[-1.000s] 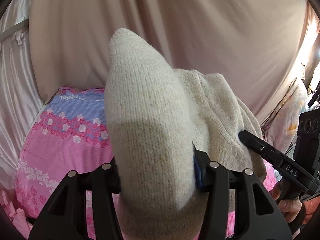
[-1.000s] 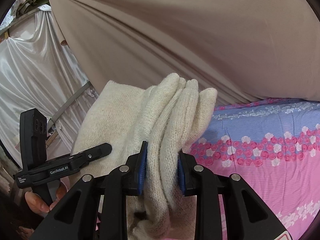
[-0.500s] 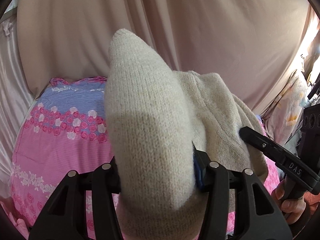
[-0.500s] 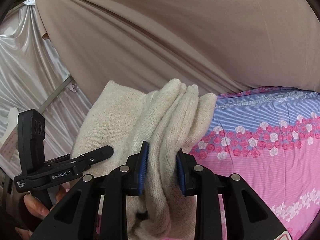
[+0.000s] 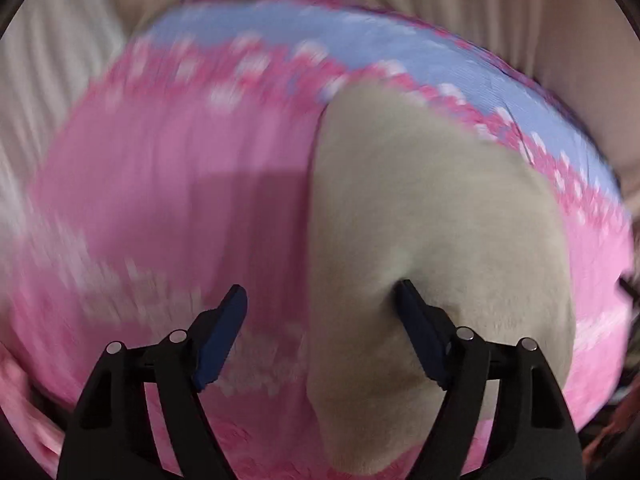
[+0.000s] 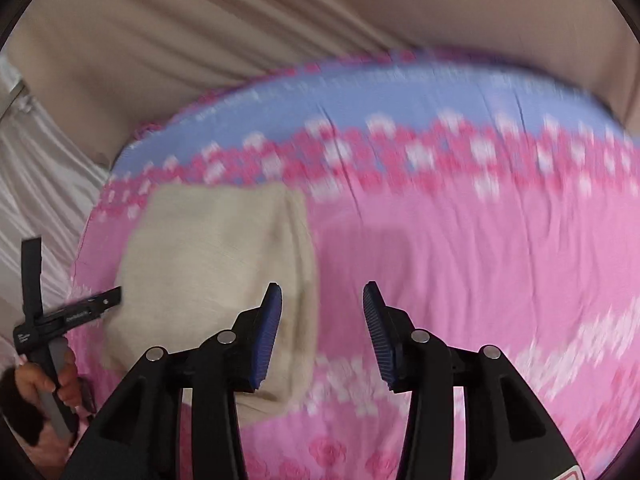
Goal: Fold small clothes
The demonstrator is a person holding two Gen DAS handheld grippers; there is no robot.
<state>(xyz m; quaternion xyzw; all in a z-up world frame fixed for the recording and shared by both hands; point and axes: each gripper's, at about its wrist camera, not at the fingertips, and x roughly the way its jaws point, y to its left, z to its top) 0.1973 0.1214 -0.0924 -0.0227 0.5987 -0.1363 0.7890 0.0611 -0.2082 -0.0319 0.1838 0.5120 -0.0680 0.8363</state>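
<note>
The cream knitted garment [image 5: 420, 220] lies folded into a rough rectangle on the pink floral bedspread [image 5: 168, 208], its knit smeared by motion blur in both views. In the left wrist view it fills the space ahead and to the right of the left gripper [image 5: 320, 304], running from just beneath the fingers away toward the blue band of the bedspread; its straight left edge passes between the two fingers, nearer the right one. The left gripper's fingers are spread wide with nothing pinched between them: the right finger's tip lies against or just over the knit, though the blur does not let me tell whether it touches, and the left finger stands over bare pink cloth, apart from the garment. In the right wrist view the garment [image 6: 216, 264] sits ahead and to the left of the right gripper [image 6: 322, 300], its layered right edge passing just behind the left finger's blue pad [image 6: 268, 332]. The right gripper is likewise spread open and holds nothing, and only bedspread [image 6: 480, 264] shows in the gap between its fingers. Farther to the left of the garment, the black body of the left gripper [image 6: 76, 310] reaches toward its near left corner, with the person's hand [image 6: 52, 388] wrapped around the handle below. Beyond the bedspread hangs a beige curtain [image 6: 280, 20], draped in long folds.
</note>
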